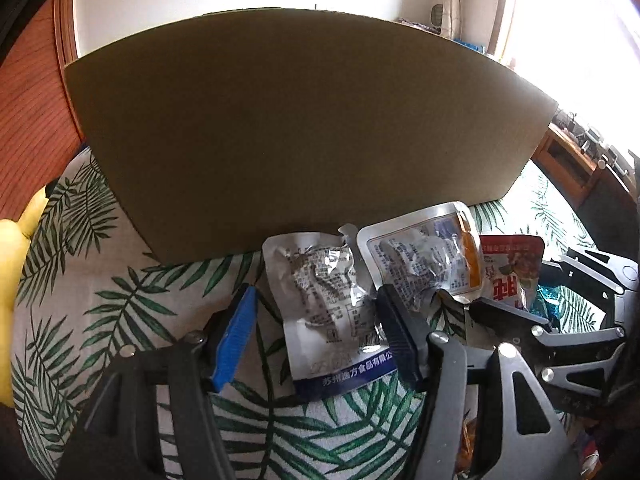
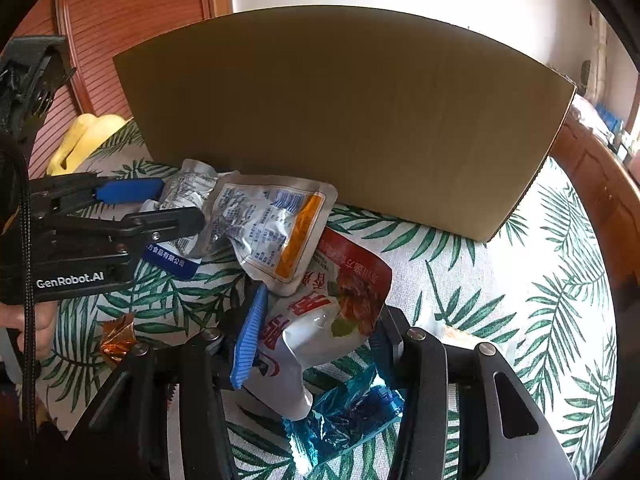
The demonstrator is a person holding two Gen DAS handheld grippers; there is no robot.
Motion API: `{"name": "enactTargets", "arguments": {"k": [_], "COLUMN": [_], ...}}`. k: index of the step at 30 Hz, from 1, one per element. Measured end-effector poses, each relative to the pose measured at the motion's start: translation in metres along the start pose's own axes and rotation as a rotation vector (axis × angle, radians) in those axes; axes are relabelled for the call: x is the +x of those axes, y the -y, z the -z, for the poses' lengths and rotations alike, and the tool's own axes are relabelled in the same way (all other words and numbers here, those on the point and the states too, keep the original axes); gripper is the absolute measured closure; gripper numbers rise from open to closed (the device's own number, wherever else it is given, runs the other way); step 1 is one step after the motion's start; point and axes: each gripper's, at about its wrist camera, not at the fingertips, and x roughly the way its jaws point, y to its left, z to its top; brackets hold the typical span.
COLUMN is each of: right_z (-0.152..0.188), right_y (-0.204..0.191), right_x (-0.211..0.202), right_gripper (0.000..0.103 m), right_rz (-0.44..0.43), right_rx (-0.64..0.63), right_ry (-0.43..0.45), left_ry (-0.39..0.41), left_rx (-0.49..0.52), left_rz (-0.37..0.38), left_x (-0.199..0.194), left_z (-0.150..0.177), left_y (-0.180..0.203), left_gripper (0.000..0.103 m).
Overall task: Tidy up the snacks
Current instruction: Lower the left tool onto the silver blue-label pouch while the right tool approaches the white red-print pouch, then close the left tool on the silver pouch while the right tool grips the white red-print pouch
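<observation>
Both claws wide open, gripping nothing: left claw straddles silver pouch, right claw straddles red-white pouch, cardboard box at 12 o'clock.

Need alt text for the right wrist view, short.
The right gripper straddles a red-and-white snack pouch, jaws open, on a palm-leaf tablecloth. The left gripper reaches in around a silver pouch with a blue edge, beside an orange-striped silver pouch. A cardboard box stands behind.
</observation>
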Motion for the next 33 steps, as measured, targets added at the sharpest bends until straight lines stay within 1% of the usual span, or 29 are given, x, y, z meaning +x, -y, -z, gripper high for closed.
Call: {"name": "enactTargets", "arguments": {"k": [9, 10, 12, 15, 17, 25, 26, 33], "right_z": [-0.001, -0.001, -0.001, -0.001, -0.001, -0.001, -0.001, -0.001], "right_y": [-0.003, -0.003, -0.004, -0.003, -0.003, -0.003, -0.003, -0.004], "right_x": [0.001, 0.001, 0.001, 0.001, 0.001, 0.001, 0.001, 0.001], "right_gripper": [0.056, 0.056, 0.056, 0.056, 0.056, 0.056, 0.056, 0.054], "right_rz": [0.002, 0.002, 0.002, 0.001, 0.001, 0.002, 0.002, 0.005], "right_rx": [-0.001, -0.001, -0.001, 0.0, 0.0, -0.001, -0.001, -0.003], "right_ry": [0.001, 0.001, 0.001, 0.001, 0.001, 0.002, 0.002, 0.001], "left_ry": [-0.005, -0.006, -0.003, -0.001, 0.001, 0.034, 0.039, 0.06], "left_rx": [0.018, 0.023, 0.038, 0.046, 0.03, 0.015, 0.018, 0.029], "left_rz": [-0.029, -0.03, -0.017, -0.019, -0.009, -0.016, -0.013, -0.01], "left_x": [0.01, 0.01, 0.01, 0.009, 0.006, -0.016, -0.018, -0.035], "left_z": [-0.005, -0.005, -0.005, -0.002, 0.0, 0.01, 0.011, 0.017], "left_y": [0.009, 0.009, 0.011, 0.016, 0.012, 0.002, 0.003, -0.002], "left_gripper": [0.04, 0.042, 0.055, 0.058, 0.06, 0.066, 0.076, 0.078]}}
